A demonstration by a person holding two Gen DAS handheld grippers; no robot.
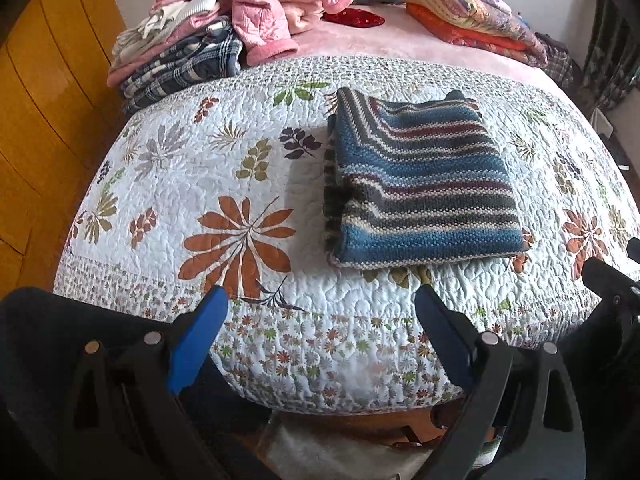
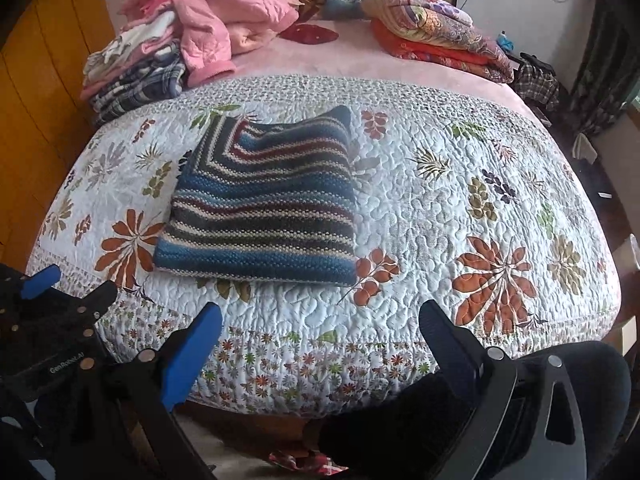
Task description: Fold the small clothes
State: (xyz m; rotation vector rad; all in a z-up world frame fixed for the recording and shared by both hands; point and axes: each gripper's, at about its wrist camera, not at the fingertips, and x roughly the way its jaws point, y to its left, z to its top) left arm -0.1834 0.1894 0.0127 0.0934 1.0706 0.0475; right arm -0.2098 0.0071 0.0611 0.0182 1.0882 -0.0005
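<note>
A striped knitted garment point(image 1: 420, 184) in blue, grey, maroon and cream lies folded into a flat rectangle on the floral quilt point(image 1: 224, 168). In the right wrist view the same garment point(image 2: 264, 204) sits left of centre on the quilt point(image 2: 460, 200). My left gripper point(image 1: 322, 304) hovers open near the bed's front edge, short of the garment, holding nothing. My right gripper point(image 2: 320, 320) is also open and empty, just in front of the garment's near edge. The left gripper point(image 2: 44, 276) shows at the left edge of the right wrist view.
A stack of folded plaid and pink clothes point(image 1: 180, 56) stands at the back left, with a pink padded jacket point(image 1: 272, 4) on it. Folded colourful quilts point(image 1: 472, 16) lie at the back right on a pink blanket point(image 1: 384, 42). A wooden wardrobe point(image 1: 44, 120) stands left of the bed.
</note>
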